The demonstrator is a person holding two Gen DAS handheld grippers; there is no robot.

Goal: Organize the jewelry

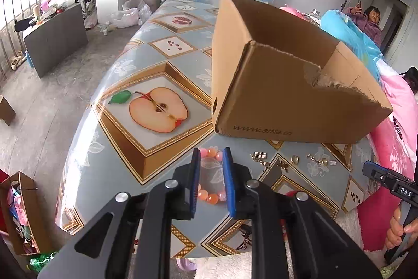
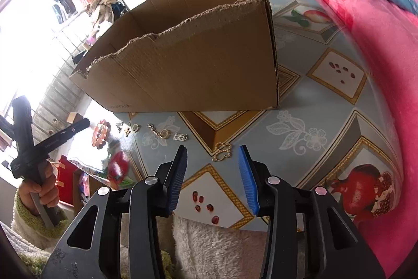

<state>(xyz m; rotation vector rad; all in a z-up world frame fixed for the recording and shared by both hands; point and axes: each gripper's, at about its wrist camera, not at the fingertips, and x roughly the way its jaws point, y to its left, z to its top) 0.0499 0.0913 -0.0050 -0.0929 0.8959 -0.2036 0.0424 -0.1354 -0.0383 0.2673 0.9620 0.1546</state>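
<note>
- My left hand-held gripper (image 1: 211,156) hangs over the pink bead bracelet (image 1: 213,196) near the front edge of the tabletop (image 1: 125,145). Its jaws stand narrow with nothing clamped; the beads show through the gap below the pads.
- My right hand-held gripper (image 2: 213,156) has its jaws at a middling width, empty, and aimed at the gold clover-link piece (image 2: 222,151) lying flat just ahead of the fingertips.
- The rest of the jewelry, small gold rings and chains (image 1: 295,160), lies in a row along the near wall of the cardboard box (image 1: 287,96), which stands open toward the middle of the tabletop.
- I judge the step to be picking pieces up for the box; nothing is lifted yet.
- Next, each hand needs to drop low, straddle its piece and close; the flat clover piece will be fiddly against the slick cover.
</note>
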